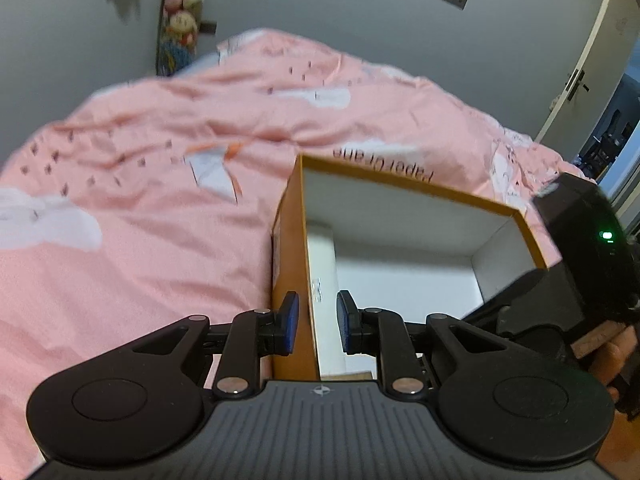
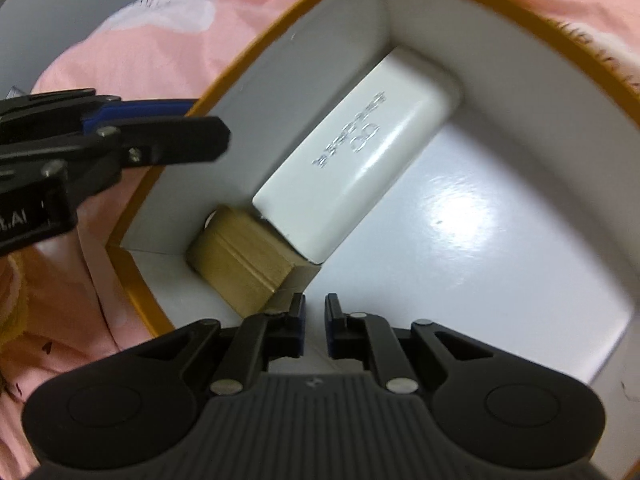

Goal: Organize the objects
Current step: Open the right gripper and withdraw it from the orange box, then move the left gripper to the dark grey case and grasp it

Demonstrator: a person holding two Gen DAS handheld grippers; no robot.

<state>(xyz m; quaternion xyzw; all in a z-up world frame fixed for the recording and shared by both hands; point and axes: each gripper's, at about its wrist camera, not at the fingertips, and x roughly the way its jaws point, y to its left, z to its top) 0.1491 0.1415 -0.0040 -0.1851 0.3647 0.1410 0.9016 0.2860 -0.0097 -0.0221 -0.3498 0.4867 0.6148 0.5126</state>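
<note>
An open orange box (image 1: 288,240) with a white lining sits on a bed covered by a pink quilt (image 1: 160,220) printed with white shapes and small dark marks. The left tongs (image 1: 318,324) straddle the box's near side wall, one blue-padded finger outside and the other inside; the gap between the pads looks wider than the thin wall, so whether they press on it cannot be told from the picture, though they are nearly closed. In the right wrist view the same box (image 2: 280,52) is seen from above, and inside it a white rectangular pack (image 2: 360,152) with silver lettering lies against one inner wall, running toward the far corner. A small tan block (image 2: 244,268) sits in the near corner, touching the end of the white pack. The right tongs (image 2: 315,320) hang above the box floor just beside the tan block, jaws almost shut with only a narrow slit between the pads and nothing in them. The left tongs (image 2: 160,120) show at the left, lying across the box rim.
</note>
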